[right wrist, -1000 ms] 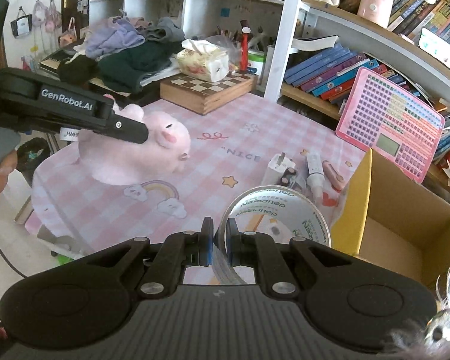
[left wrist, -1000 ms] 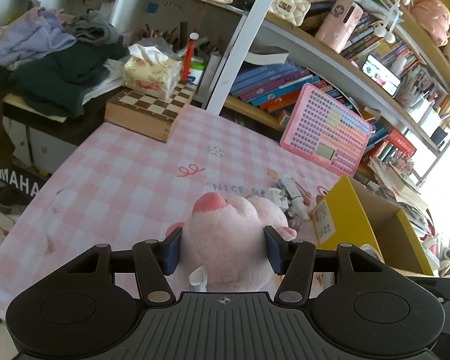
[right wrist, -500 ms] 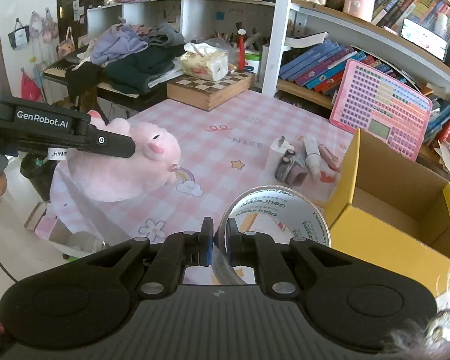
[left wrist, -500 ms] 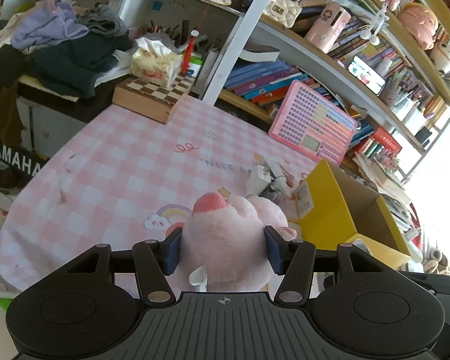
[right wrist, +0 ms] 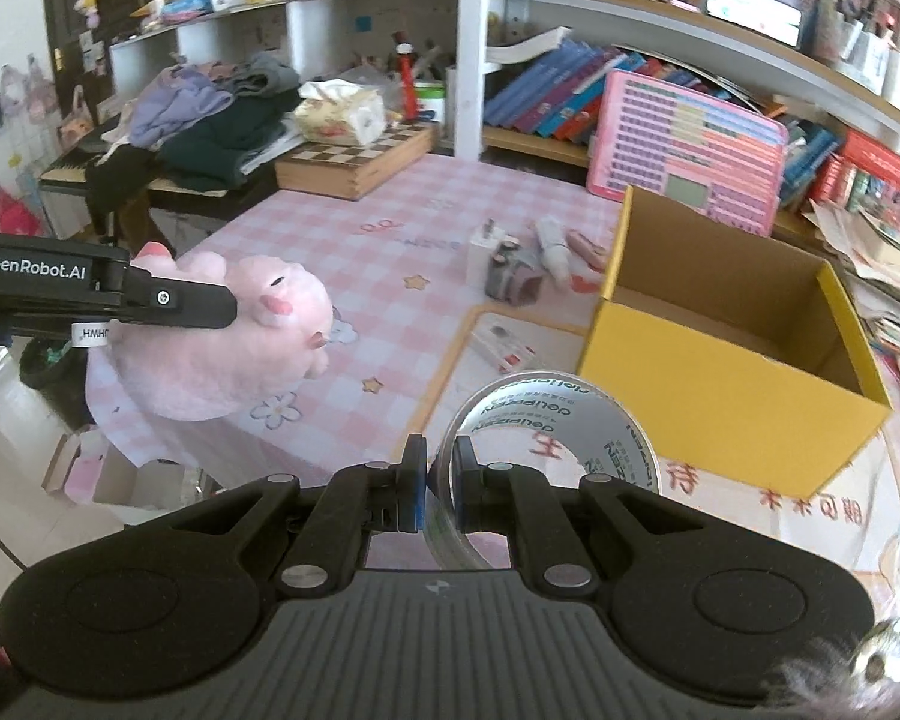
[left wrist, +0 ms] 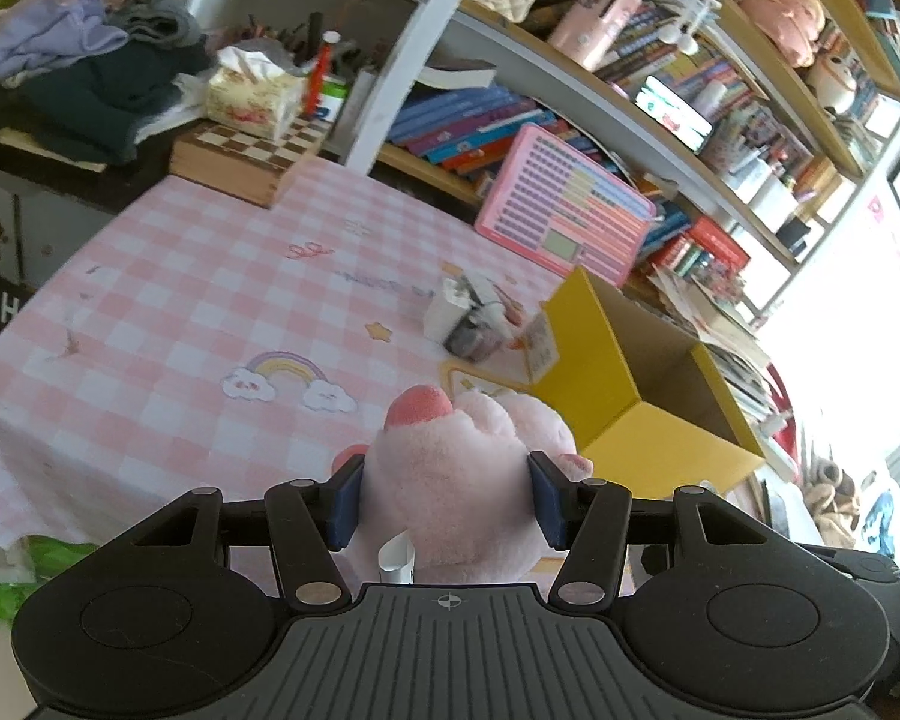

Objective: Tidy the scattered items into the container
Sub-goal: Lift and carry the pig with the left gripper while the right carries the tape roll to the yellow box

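Left wrist view: left hand-held gripper [left wrist: 444, 501] clenched on the pink plush pig [left wrist: 462, 480], blue pads pressing into its sides. It is held up off the counter [left wrist: 168, 324], above the near edge. The plush's long axis runs forward along the fingers, the end with the darker pink patch pointing away from the camera toward the yellow box [left wrist: 636, 396]. The box sits open-topped ahead and to the right on the pink checked cloth. A white charger and small bottles [left wrist: 471, 324] lie just beyond the box's left corner. A pink keyboard toy [left wrist: 564, 216] leans against the shelf behind.

Right wrist view: right hand-held gripper [right wrist: 435, 489] clamped on the wall of a clear tape roll [right wrist: 546, 438], one finger outside and one inside the ring. The roll stands on edge, its opening facing roughly sideways and toward the camera, held above the counter's near edge and just left of the box [right wrist: 732, 360]. The box interior shows bare cardboard. The left hand-held gripper [right wrist: 168, 300] enters level from the left with the pig [right wrist: 228, 348], its snout facing right toward the box and its body long axis roughly horizontal, well apart from the box.
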The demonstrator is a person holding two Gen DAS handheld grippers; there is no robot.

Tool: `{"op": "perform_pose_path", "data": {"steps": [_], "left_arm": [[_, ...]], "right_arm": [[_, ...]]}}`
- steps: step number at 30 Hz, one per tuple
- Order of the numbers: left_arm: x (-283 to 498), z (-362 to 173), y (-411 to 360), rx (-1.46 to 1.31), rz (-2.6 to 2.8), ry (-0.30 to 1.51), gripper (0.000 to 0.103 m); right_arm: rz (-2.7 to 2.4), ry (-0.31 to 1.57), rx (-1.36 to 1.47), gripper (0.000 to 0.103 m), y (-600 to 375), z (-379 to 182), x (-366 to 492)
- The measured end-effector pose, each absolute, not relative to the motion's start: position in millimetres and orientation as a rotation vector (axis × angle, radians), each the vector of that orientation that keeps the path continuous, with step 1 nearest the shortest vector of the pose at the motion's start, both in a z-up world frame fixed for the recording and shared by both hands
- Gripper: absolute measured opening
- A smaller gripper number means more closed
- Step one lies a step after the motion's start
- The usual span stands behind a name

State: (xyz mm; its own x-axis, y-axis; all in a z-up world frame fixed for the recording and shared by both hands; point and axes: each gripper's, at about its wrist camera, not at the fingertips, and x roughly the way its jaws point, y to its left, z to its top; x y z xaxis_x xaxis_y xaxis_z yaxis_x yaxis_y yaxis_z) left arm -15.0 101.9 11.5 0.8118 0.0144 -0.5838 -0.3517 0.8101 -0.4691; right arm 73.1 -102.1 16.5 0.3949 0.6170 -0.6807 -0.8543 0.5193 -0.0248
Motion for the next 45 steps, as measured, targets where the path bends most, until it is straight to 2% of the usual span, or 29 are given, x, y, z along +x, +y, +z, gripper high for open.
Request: {"op": "perform_pose_path", "data": {"steps": [25,45], "left_arm": [[18,9,43,-0.547,-0.027,0.681,0.055],[43,19,12,-0.423,-0.104,0.679,0.055]], "right_arm": [[0.776,0.724,-0.339,0.008,-164,16,81],[0.71,0.752,-0.261,0.008,-188,18,106]]}}
